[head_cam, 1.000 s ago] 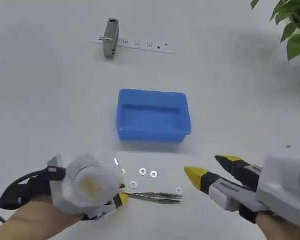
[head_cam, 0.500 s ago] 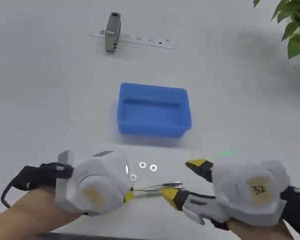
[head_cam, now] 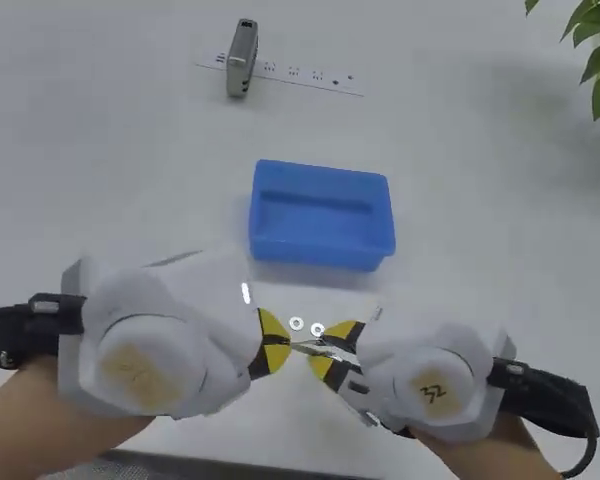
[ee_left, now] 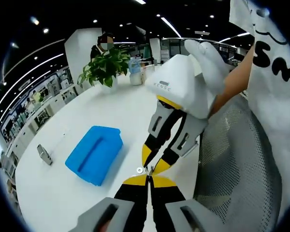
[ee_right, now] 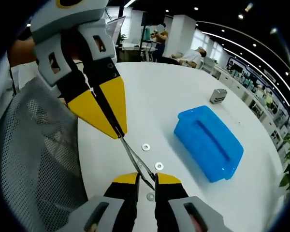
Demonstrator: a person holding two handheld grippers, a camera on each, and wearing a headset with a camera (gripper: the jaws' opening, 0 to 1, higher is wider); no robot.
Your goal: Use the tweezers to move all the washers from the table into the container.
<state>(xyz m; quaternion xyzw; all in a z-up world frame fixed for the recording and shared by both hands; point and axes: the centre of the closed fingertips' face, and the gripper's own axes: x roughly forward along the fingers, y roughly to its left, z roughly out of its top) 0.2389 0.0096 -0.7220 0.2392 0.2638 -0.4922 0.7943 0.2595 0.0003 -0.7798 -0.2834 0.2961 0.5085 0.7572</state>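
While the left tongs (ee_left: 149,177) clamp the tweezers (ee_right: 133,157), the right tongs (ee_right: 147,180) straddle them, grip unclear; best pinch mid-shank, clear of washers (ee_right: 146,146)

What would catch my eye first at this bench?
Two yellow-tipped tongs meet tip to tip near the front edge of the white table: the left tongs grip thin metal tweezers, which reach between the jaws of the right tongs. Just beyond lie small washers, and behind them a bright blue container.
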